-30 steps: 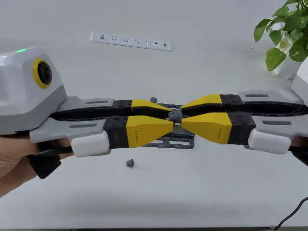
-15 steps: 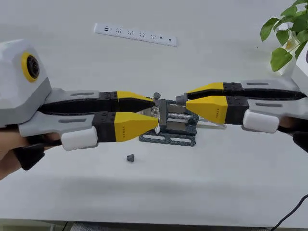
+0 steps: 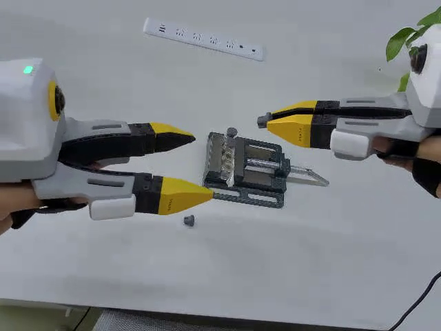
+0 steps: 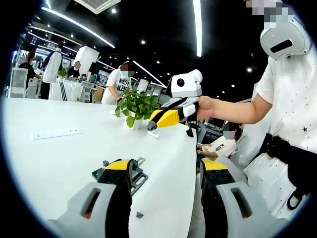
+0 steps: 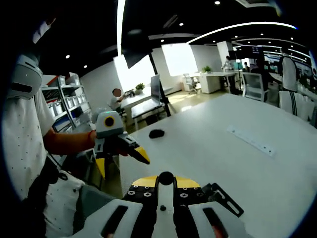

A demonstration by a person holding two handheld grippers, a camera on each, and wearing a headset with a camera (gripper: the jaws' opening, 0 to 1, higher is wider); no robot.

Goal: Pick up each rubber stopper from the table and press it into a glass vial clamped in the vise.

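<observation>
The right gripper (image 3: 269, 121) is clamped on a grey rubber stopper (image 3: 262, 121), just right of the vise (image 3: 265, 181) holding glass vials (image 3: 226, 160). The left gripper (image 3: 203, 167) hangs left of the vise, jaws wide apart, with nothing between them. A second stopper (image 3: 188, 221) lies on the white table (image 3: 310, 262) near the vise's front corner

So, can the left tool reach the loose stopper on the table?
Likely yes: the left tool is open, and the rubber stopper lies beside its lower tip, clear of the vise.
</observation>
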